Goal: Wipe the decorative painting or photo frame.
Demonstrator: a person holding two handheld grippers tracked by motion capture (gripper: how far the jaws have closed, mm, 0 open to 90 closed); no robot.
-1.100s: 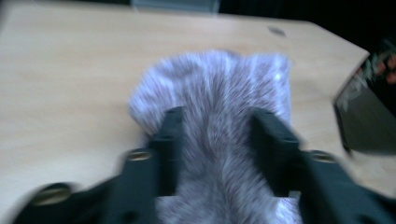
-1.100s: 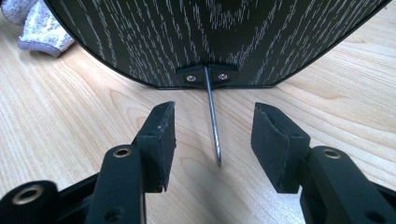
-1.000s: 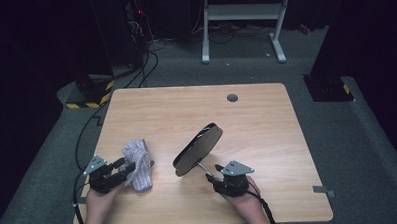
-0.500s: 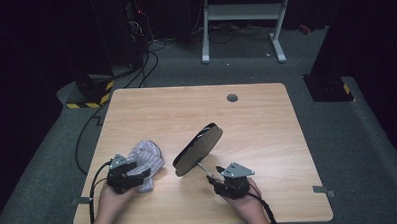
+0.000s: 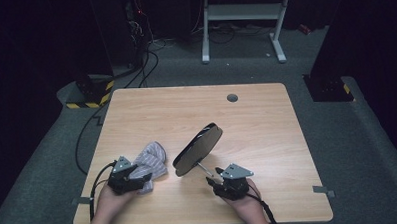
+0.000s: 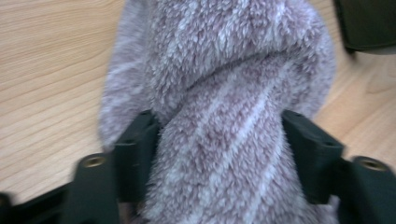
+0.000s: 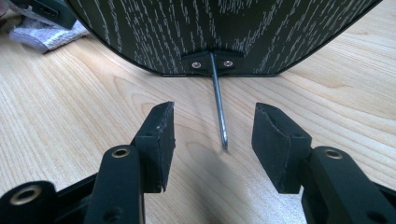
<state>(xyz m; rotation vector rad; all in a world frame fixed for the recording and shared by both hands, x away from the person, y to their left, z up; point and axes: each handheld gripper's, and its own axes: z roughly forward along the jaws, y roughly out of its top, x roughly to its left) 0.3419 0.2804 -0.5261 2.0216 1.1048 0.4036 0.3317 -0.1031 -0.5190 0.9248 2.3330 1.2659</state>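
Closing on the fluffy cloth (image 6: pixel 224 116) near the desk's (image 5: pixel 267 119) front left corner, the left gripper (image 5: pixel 131 177) has its jaws squeezing the pile, just drawn in. A shallow bite could let the cloth slip free when lifted. The right gripper (image 7: pixel 212 140) stands open, its pads clear of the thin metal rod (image 7: pixel 218 107) propping the dark oval board (image 5: pixel 199 148) near the front middle; a nudge could topple it.

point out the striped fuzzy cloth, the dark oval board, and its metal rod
Striped grey-mauve fuzzy cloth (image 6: pixel 224 84), left gripper view, on its upper fold.
Dark wood-grain oval board (image 5: pixel 200 147), high view, on its face.
Thin metal rod (image 7: pixel 218 102), right gripper view, mid-shaft.
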